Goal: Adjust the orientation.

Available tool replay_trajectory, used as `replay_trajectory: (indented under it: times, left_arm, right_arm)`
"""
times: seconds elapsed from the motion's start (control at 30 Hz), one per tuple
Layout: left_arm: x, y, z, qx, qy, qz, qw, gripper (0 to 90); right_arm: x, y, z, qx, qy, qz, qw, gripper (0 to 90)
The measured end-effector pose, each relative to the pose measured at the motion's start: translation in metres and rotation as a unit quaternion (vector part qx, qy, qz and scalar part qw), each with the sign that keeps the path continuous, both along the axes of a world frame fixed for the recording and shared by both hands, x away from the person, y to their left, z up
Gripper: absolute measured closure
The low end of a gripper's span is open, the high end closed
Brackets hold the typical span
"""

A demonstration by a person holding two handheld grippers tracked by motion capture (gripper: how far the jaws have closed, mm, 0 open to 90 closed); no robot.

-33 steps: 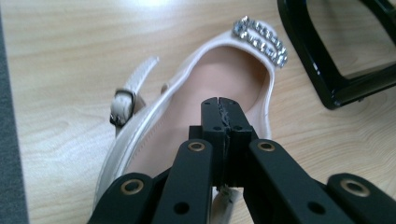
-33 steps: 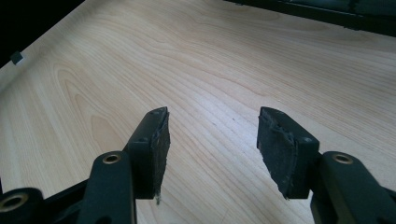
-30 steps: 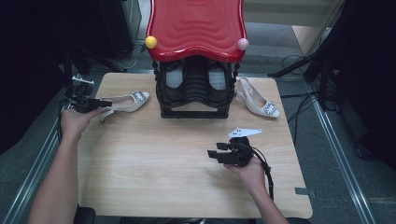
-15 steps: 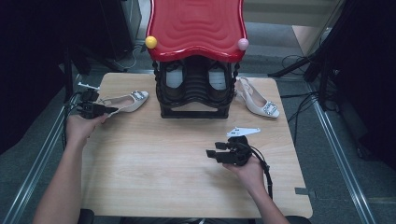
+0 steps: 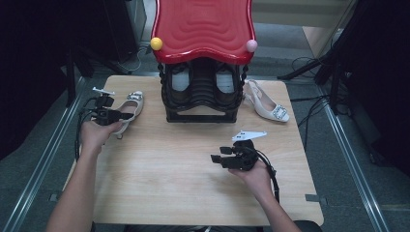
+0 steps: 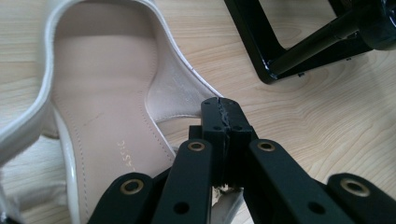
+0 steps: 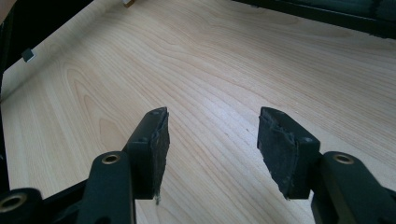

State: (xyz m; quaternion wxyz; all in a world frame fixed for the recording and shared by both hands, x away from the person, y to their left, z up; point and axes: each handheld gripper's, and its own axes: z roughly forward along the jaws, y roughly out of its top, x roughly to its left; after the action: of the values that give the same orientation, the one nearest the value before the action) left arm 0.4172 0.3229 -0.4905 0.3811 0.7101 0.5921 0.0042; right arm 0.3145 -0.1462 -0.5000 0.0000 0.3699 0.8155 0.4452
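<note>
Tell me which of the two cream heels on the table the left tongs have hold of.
The cream heel left of the black rack: the left tongs are shut on the side edge of this left heel. The right heel lies untouched beyond the rack.

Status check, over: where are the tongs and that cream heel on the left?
Left tongs shut on cream heel's side edge. Right tongs open over bare table. Black rack stands close beside the heel.

A lab: wooden table (image 5: 193,183) in metal framing (image 5: 348,154), loose cables (image 5: 309,63).
</note>
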Motion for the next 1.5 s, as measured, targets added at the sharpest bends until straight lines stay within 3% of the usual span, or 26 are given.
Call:
replay_trajectory:
  times: [0.23,0.4,0.6,0.8,0.97,1.2,1.33,1.43,1.5]
  left_arm:
    - [0.0,-0.005,-0.004,-0.016,-0.001,0.006,0.9998,90.0]
    - [-0.003,0.006,-0.001,-0.026,0.002,0.018,0.9995,89.1]
    - [-0.006,0.013,0.008,-0.005,0.002,0.026,0.9996,82.5]
    - [-0.011,0.019,0.017,0.015,0.015,0.04,0.999,69.5]
    - [-0.017,0.033,0.028,-0.012,0.001,0.048,0.9988,59.6]
    - [-0.017,0.041,0.041,-0.006,-0.017,0.056,0.9983,56.8]
    - [-0.011,0.045,0.038,0.006,-0.013,0.068,0.9976,55.2]
    - [-0.005,0.047,0.03,0.014,-0.014,0.072,0.9972,55.2]
    - [0.001,0.047,0.022,0.016,-0.004,0.07,0.9974,55.1]
  right_arm:
    - [0.001,0.0,-0.001,-0.001,0.0,0.001,1.0,44.0]
    - [0.001,0.0,-0.001,-0.003,0.001,-0.001,1.0,43.9]
    - [0.0,-0.001,0.0,-0.004,0.0,-0.001,1.0,43.8]
    - [-0.001,-0.003,0.001,-0.006,-0.001,-0.004,1.0,43.7]
    - [-0.002,-0.005,0.001,-0.007,-0.001,-0.007,1.0,43.7]
    - [-0.005,-0.009,0.001,-0.006,0.001,-0.015,0.9999,43.7]
    - [-0.007,-0.012,0.0,-0.007,0.002,-0.021,0.9997,43.6]
    - [-0.009,-0.015,0.0,-0.008,0.002,-0.026,0.9996,43.6]
    - [-0.011,-0.017,0.0,-0.008,0.003,-0.029,0.9995,43.5]
